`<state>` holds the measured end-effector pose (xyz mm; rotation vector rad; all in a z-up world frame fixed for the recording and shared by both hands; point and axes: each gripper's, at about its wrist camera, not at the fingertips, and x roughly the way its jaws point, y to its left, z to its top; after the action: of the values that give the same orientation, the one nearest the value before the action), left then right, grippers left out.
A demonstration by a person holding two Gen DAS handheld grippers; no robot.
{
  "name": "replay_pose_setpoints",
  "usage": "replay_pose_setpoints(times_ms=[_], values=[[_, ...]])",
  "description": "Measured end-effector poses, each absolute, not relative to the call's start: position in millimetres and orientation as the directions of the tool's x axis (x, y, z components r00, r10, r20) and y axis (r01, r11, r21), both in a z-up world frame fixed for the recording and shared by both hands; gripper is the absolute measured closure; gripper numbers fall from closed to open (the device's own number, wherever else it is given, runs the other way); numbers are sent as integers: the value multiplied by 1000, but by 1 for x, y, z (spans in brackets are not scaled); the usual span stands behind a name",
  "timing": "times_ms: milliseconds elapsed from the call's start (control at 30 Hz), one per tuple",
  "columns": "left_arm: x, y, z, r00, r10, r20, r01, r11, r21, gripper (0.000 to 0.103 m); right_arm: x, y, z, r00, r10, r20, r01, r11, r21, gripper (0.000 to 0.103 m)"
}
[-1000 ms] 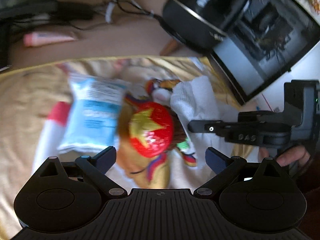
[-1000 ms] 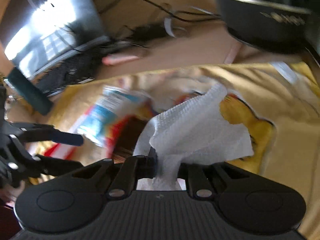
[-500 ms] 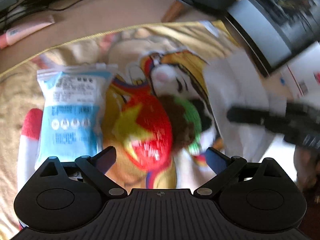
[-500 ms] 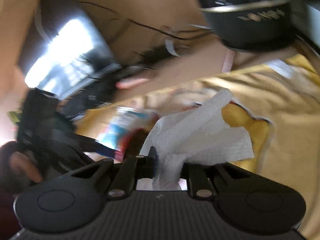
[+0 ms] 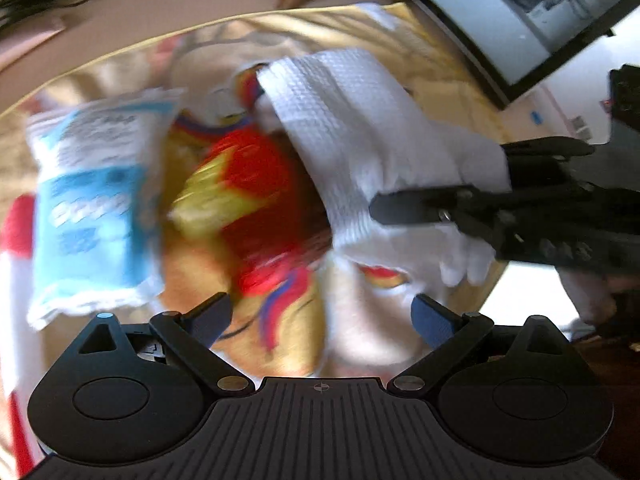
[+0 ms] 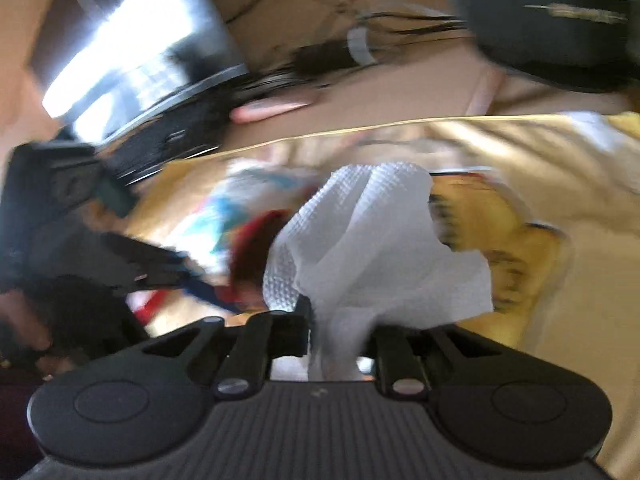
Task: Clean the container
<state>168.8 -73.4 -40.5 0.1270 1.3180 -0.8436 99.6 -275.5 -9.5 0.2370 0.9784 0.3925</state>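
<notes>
In the left wrist view, the left tongs (image 5: 321, 316) were nearest, with the two blue-padded fingers (image 5: 434, 318) spread wide and nothing between them. Just beyond them lay the container (image 5: 248, 192), a red round thing with a yellow star on it, blurred, resting on a yellow printed cloth (image 5: 280, 340). To its left, beside it on the same cloth, lay a blue and white packet (image 5: 92, 200). From the right side the right tongs (image 5: 460, 204) reached in, closed on a white paper towel (image 5: 360, 128). The towel hung over the right side of the container; the blur did not allow me to tell if it touched it. Farther back, beyond the edge of the cloth, the brown bench (image 5: 160, 12) was visible, and at the upper right a dark-framed screen (image 5: 520, 8).

In the right wrist view, the right tongs (image 6: 340, 334) were pinched tight on the paper towel (image 6: 380, 240), which stood up in front of the camera. Behind the towel a part of the red container (image 6: 256, 240) showed, and at the left the open left tongs (image 6: 160, 264). Far behind, a pink tube (image 6: 272, 110) lay on the bench (image 6: 400, 92) beside a dark keyboard (image 6: 168, 140).
</notes>
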Motion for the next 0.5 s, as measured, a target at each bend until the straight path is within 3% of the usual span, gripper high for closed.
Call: replay_pose_setpoints(times_ms=[333, 500], values=[[185, -98, -9, 43, -510, -859, 692, 636, -342, 4, 98, -330, 0, 591, 320, -740, -54, 932, 359, 84], [231, -107, 1, 133, -555, -821, 645, 677, -354, 3, 103, -339, 2, 600, 304, -740, -40, 935, 351, 84]])
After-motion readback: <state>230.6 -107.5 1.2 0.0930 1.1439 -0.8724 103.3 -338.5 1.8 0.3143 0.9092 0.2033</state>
